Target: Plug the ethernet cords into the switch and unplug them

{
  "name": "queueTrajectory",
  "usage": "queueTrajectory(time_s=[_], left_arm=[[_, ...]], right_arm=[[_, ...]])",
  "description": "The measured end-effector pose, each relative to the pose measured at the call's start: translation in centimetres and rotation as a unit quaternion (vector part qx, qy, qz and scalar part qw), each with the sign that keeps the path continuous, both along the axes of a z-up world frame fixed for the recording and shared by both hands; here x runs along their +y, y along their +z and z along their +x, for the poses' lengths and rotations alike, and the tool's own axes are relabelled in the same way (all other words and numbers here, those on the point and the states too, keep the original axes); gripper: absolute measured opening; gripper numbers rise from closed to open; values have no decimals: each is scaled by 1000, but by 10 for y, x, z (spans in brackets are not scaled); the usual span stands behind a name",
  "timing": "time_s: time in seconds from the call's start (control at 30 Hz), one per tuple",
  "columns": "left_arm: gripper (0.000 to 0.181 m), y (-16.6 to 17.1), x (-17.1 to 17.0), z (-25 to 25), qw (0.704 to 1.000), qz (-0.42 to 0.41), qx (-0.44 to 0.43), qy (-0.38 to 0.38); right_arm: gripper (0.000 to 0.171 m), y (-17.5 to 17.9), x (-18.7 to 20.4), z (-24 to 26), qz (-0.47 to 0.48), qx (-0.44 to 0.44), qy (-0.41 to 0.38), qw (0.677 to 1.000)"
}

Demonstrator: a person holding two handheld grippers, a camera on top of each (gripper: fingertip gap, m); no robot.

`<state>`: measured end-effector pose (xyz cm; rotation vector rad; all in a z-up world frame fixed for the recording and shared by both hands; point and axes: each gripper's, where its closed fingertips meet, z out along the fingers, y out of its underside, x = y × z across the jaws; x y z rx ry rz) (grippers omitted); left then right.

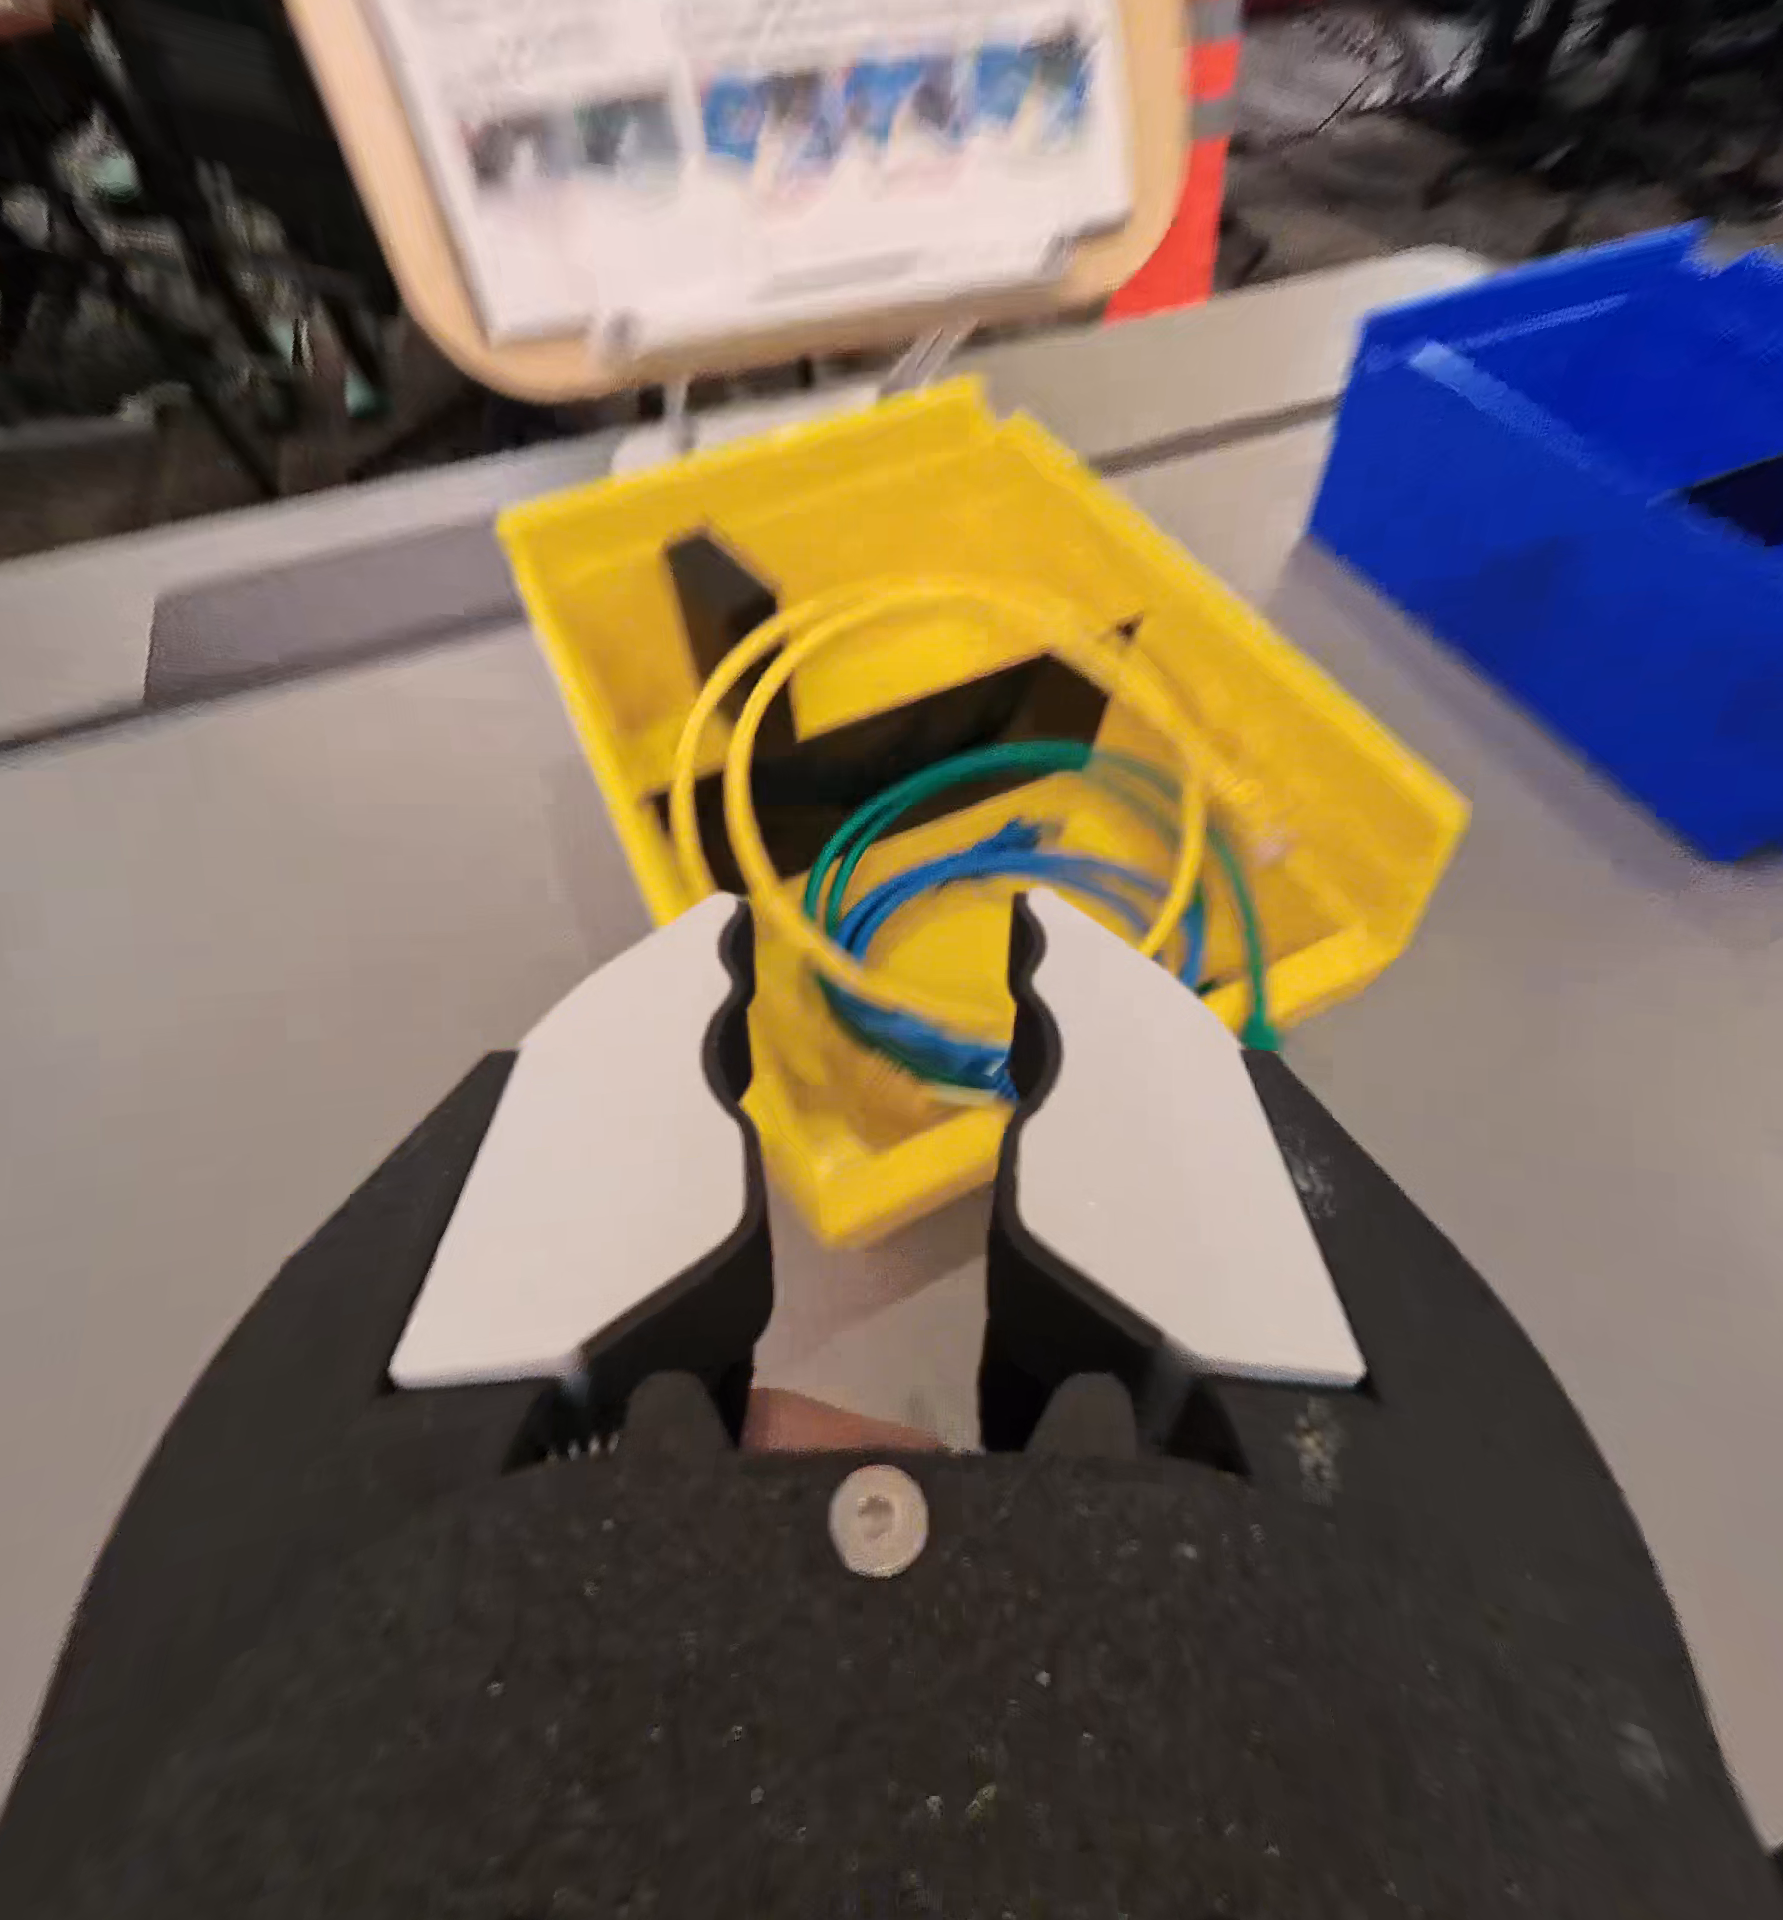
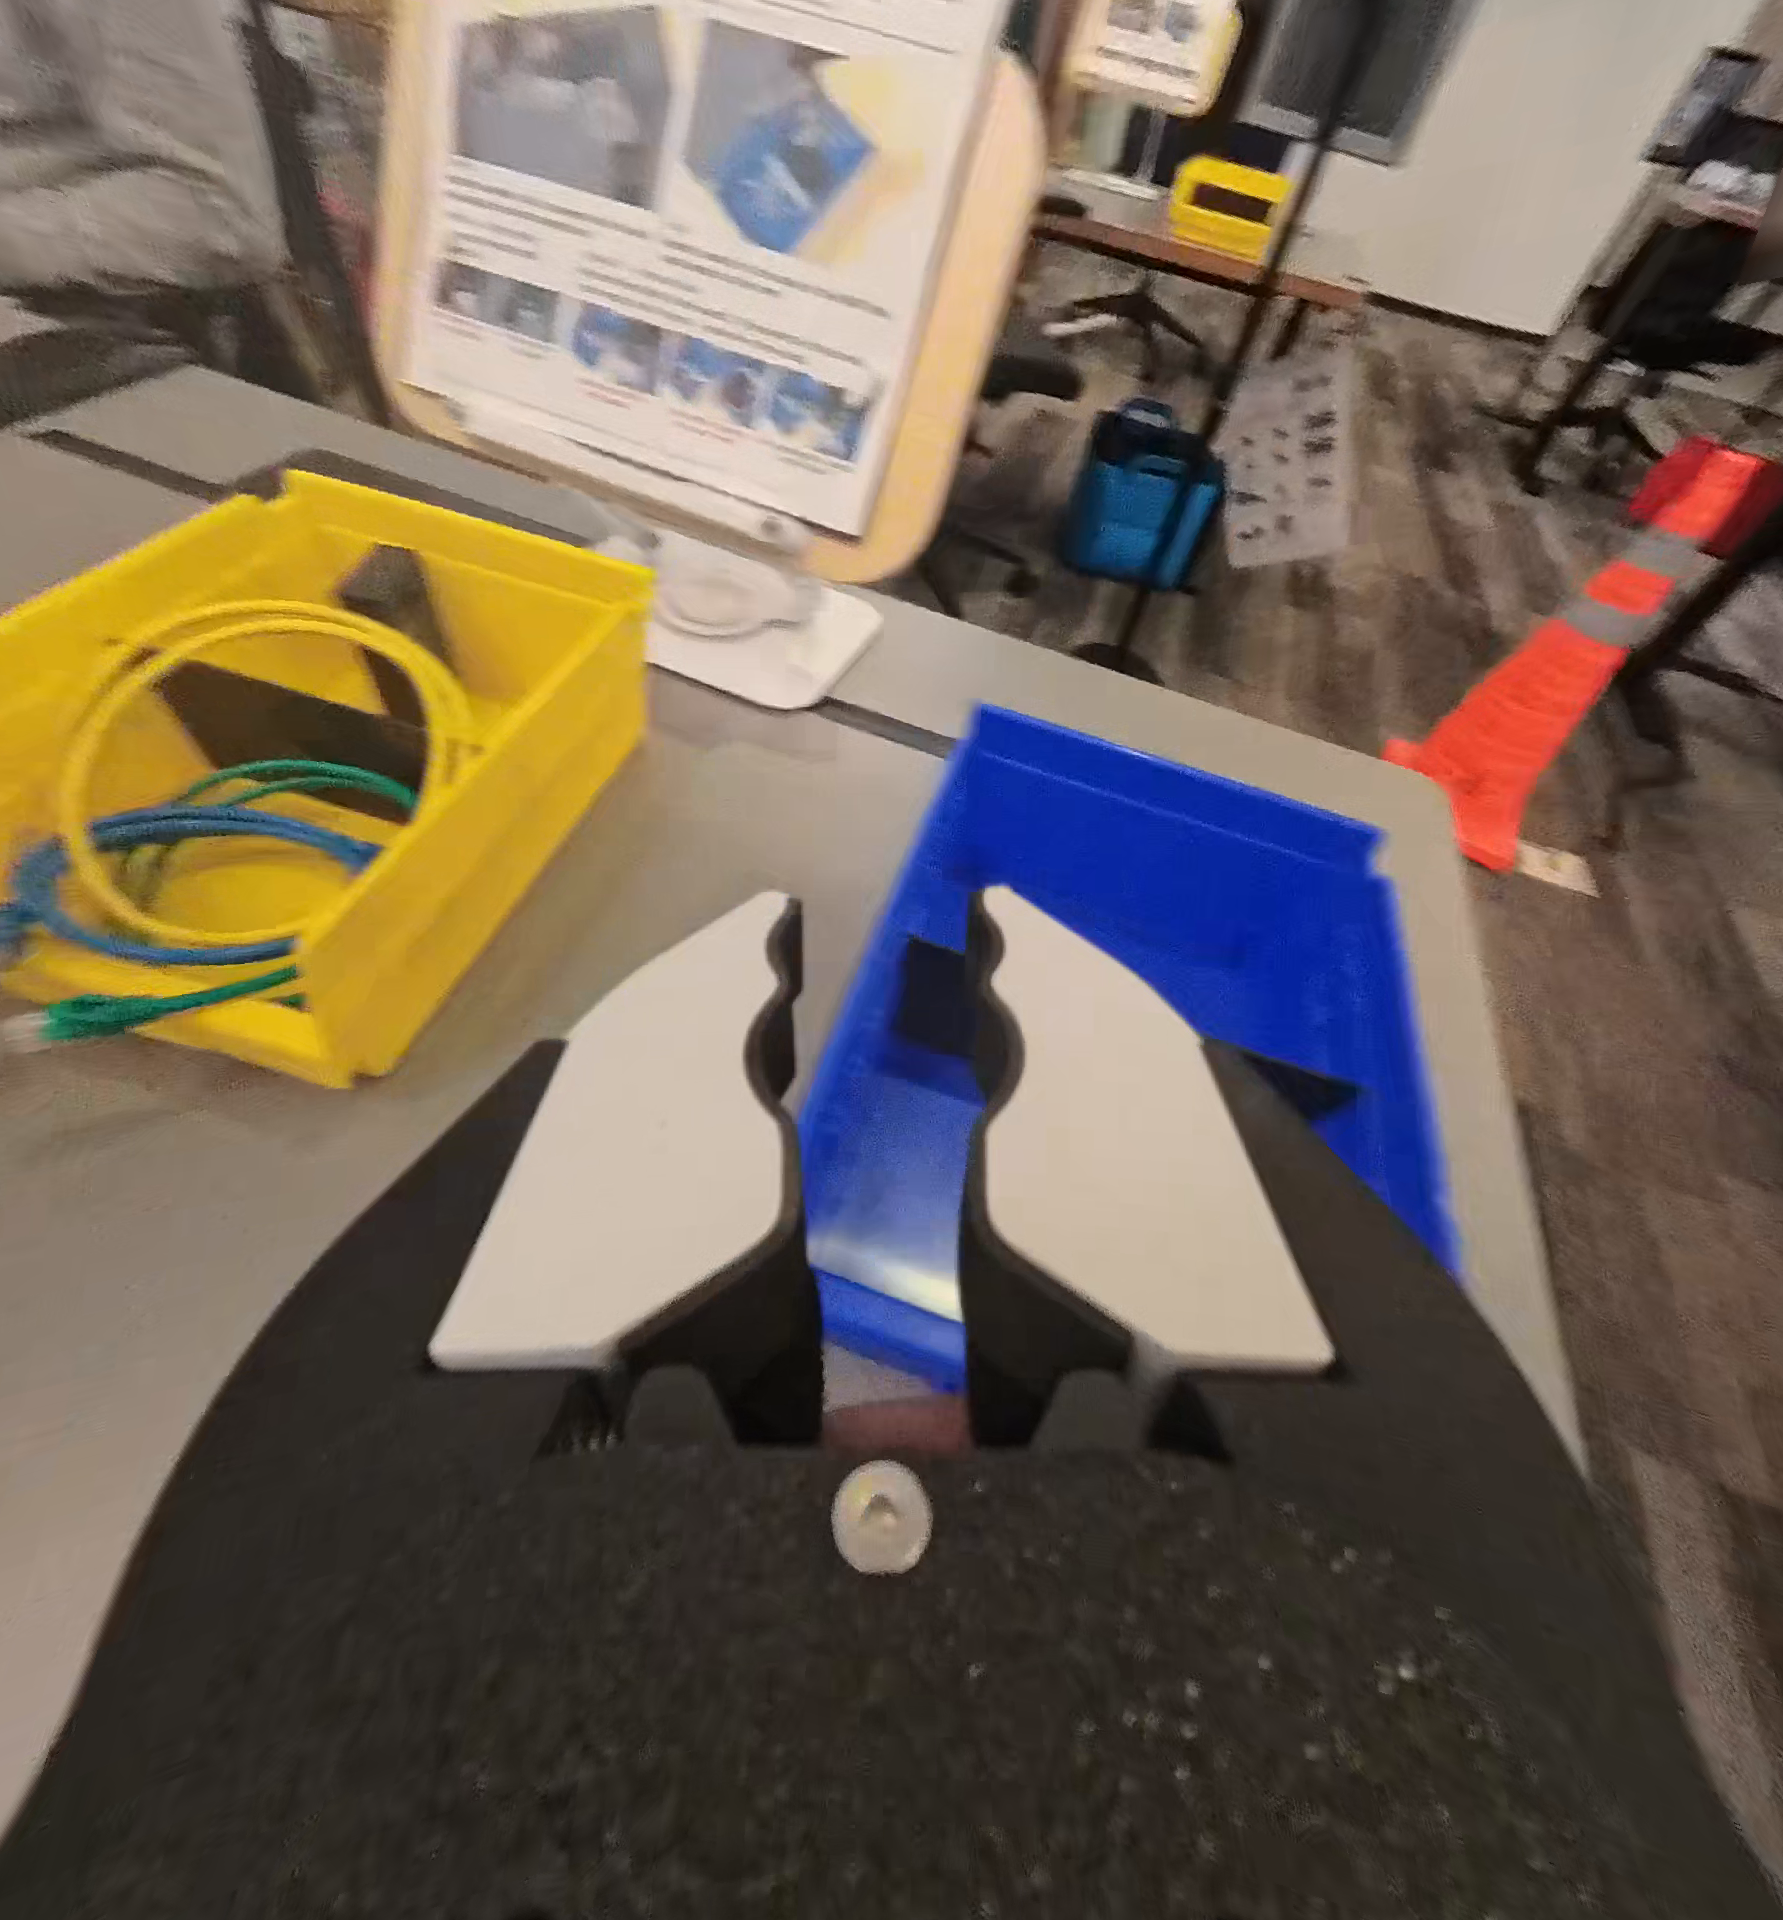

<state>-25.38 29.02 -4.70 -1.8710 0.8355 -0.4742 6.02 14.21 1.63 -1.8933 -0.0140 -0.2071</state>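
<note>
1. The left gripper (image 1: 879, 914), black-bodied with pale grey finger plates, hangs over the near corner of the yellow plastic bin (image 1: 1365, 831); its jaws stand moderately apart and hold nothing.
2. The right gripper (image 2: 885, 914), of the same build, points into the blue plastic bin (image 2: 1282, 862); its jaws are parted by a narrower gap and are also empty.
3. The ethernet cords lie coiled in the yellow bin: a yellow cord (image 2: 97, 727) looped widest, a green cord (image 2: 326, 774) and a blue cord (image 2: 201, 831) inside it; in the right wrist view, green and blue plug ends spill over the bin's low front at 9 o'clock onto the grey table (image 2: 191, 1195).
4. The switch cannot be picked out with certainty; a dark block (image 2: 928, 997) in the blue bin may be it.
5. Risk, as a judgement: the coils overlap, so lifting one cord could drag the others or tip the light bin; both views are blurred, so a grab now could miss the plug or pinch two cords.
6. An instruction sheet on a wooden-framed stand (image 2: 679, 260) sits at 12 o'clock.
</note>
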Motion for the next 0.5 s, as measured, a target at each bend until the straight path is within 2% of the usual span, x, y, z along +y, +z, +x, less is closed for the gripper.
queueTrajectory(time_s=[0.07, 0.17, 0.23, 0.3, 0.33, 0.4, 0.43, 0.5], left_arm=[[50, -35, 8, -26, 999, -24, 8, 30], [55, -75, 13, -37, 998, -37, -7, 57], [52, -94, 17, -32, 997, -41, -14, 63], [44, -105, 23, -22, 998, -44, -6, 53], [26, -108, 28, -19, 998, -39, 3, 53], [9, -107, 40, -22, 997, -22, 19, 76], [8, -106, 43, -25, 996, -20, 23, 82], [6, -104, 47, -30, 996, -21, 25, 83]], right_arm=[[36, -17, 28, -60, -14, 27, 81, 996], [55, -76, 64, -148, -75, 74, 170, 980], [71, -119, 85, -185, -90, 120, 164, 975], [68, -157, 101, -193, -102, 120, 104, 982], [61, -166, 108, -186, -101, 99, 61, 988], [33, -165, 118, -178, -85, 79, 14, 993], [6, -167, 119, -165, -94, 71, -35, 992], [6, -163, 123, -167, -85, 88, -48, 991]])
